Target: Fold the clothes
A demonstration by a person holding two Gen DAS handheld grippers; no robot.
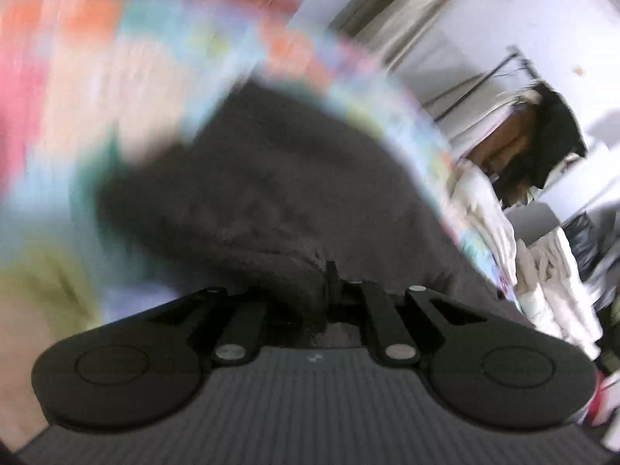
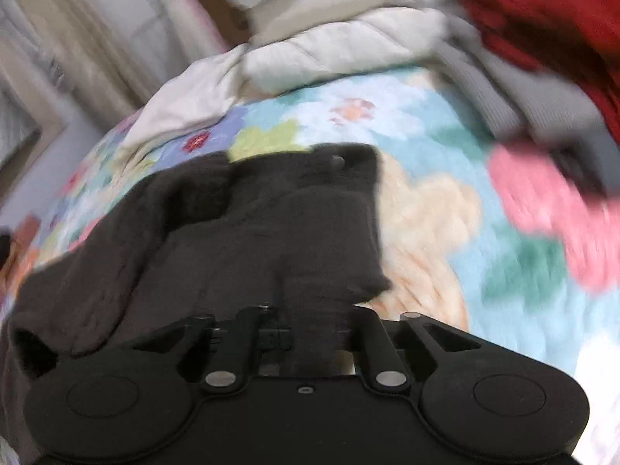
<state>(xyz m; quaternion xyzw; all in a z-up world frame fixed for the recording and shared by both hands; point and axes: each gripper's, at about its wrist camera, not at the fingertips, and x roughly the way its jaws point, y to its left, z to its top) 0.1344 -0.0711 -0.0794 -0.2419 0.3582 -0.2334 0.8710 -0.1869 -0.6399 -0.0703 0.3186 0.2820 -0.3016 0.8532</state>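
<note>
Both your left gripper (image 1: 329, 290) and right gripper (image 2: 314, 321) have their fingers pinched on the dark garment (image 2: 240, 232), which stretches away forward over the flowered blanket (image 2: 445, 209).

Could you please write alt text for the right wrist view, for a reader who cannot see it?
The right gripper is shut on the near edge of a dark brown garment spread over a floral bedspread. Behind it lie pale folded clothes, a grey knit and a red garment. The picture is motion-blurred.
</note>
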